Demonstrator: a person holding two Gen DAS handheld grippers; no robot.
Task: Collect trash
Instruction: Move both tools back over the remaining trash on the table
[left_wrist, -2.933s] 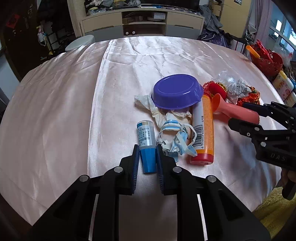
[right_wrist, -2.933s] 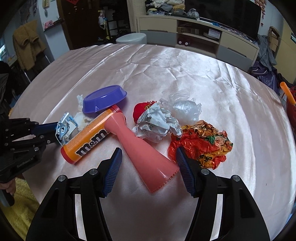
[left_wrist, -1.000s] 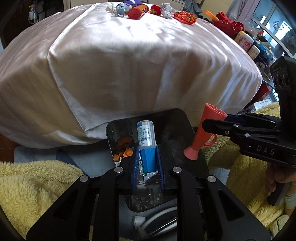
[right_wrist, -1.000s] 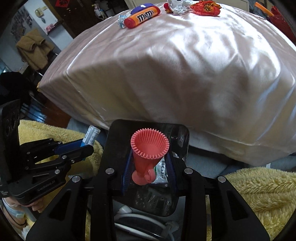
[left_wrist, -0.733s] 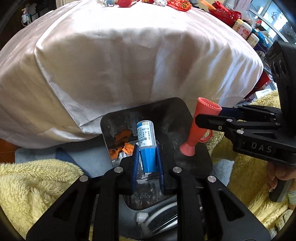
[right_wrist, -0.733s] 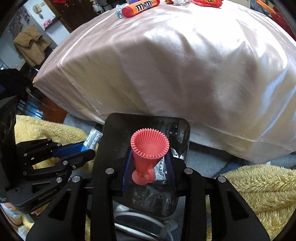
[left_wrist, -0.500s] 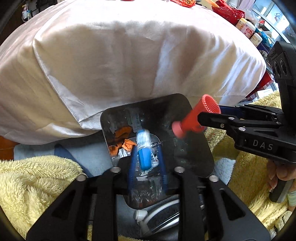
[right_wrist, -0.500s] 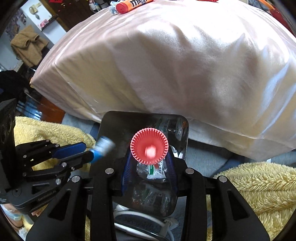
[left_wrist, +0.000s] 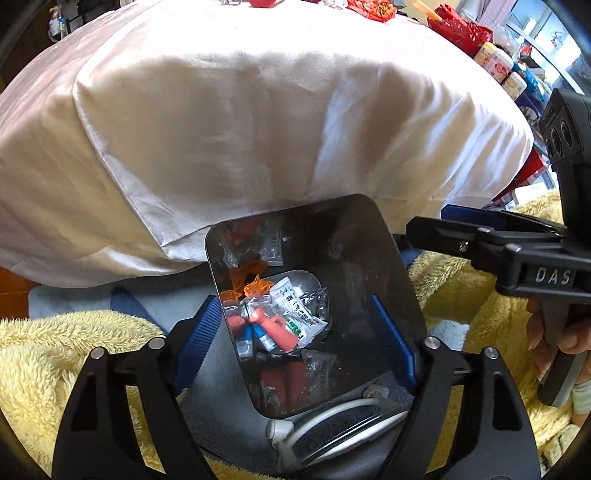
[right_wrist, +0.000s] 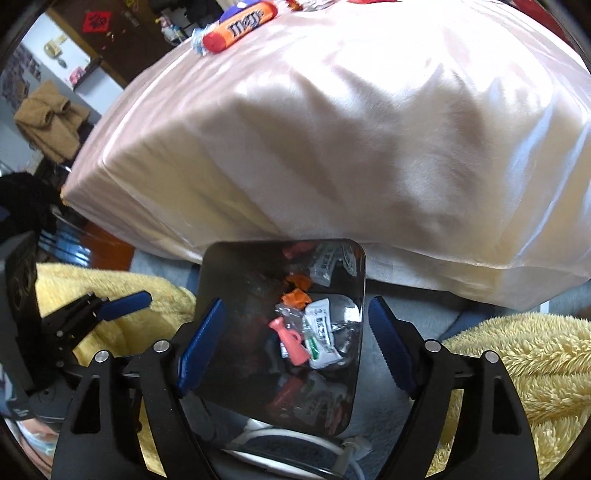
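Two pieces dropped in the bin, more trash waiting on the counter

The pink funnel (right_wrist: 291, 341) and the small blue-and-white bottle (left_wrist: 264, 338) lie at the bottom of the shiny dark bin (left_wrist: 391, 258), among white packets and orange scraps. Above the bin, the left hand-held gripper (left_wrist: 295, 332) and the right hand-held gripper (right_wrist: 295, 345) have their jaws opening, nothing between them. Up beyond the bin, on the cloth-covered counter (right_wrist: 369, 129), the orange candy tube (right_wrist: 240, 26) and some crumpled wrappers are not yet collected.
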